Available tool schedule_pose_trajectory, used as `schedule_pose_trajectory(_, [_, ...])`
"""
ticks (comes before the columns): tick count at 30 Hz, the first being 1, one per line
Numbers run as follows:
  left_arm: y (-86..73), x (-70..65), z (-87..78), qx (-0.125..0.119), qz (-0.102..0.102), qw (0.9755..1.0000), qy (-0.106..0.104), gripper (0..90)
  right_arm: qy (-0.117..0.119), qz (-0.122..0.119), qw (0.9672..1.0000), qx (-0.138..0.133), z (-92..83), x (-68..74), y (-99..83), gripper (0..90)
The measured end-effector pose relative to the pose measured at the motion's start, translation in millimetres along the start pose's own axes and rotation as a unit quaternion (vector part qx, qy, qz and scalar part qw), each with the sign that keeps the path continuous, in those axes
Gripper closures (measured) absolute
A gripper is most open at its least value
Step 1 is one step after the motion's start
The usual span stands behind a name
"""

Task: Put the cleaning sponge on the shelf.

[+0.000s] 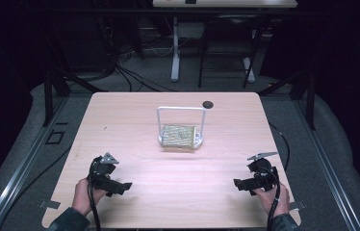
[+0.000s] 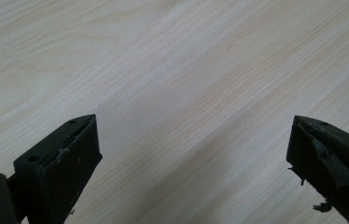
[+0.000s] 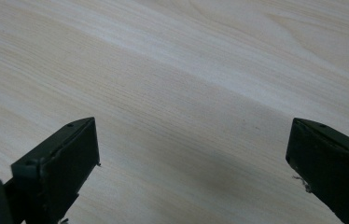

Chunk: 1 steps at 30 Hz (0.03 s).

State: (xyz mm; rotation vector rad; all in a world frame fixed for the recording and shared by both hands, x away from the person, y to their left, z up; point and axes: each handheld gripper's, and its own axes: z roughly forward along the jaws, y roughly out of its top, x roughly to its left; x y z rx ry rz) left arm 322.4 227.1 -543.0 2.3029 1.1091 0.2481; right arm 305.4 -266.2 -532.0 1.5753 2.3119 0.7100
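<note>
So both grippers sit low at the near end of the desk, w/ nothing held — left gripper at the near left, right gripper at the near right, jaws on each spread wide; both gripper views look down at bare wood grain between the pads. The thing to go for is the gold-patterned packet, lying flat on the base of the small white wire stand mid-desk, well apart from both hands. As I read it the step is the reach, not yet begun. To do it well: come fwd w/ one gripper, stay under the stand's top bar, keep the jaws wide til they straddle the packet's near edge, then close slow — the other gripper prob. should steady the stand's frame so it doesn't slide or tip. Small dark spot at the far edge is out of the way.
</note>
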Motion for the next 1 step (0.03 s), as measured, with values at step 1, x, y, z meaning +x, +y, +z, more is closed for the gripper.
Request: schedule_pose_trajectory(1, [0.2,0.5,-0.1,0.0,-0.001,1.0,-0.003,2.6,0.001,-0.001,1.0,0.001,0.5,0.0,0.1,2.0])
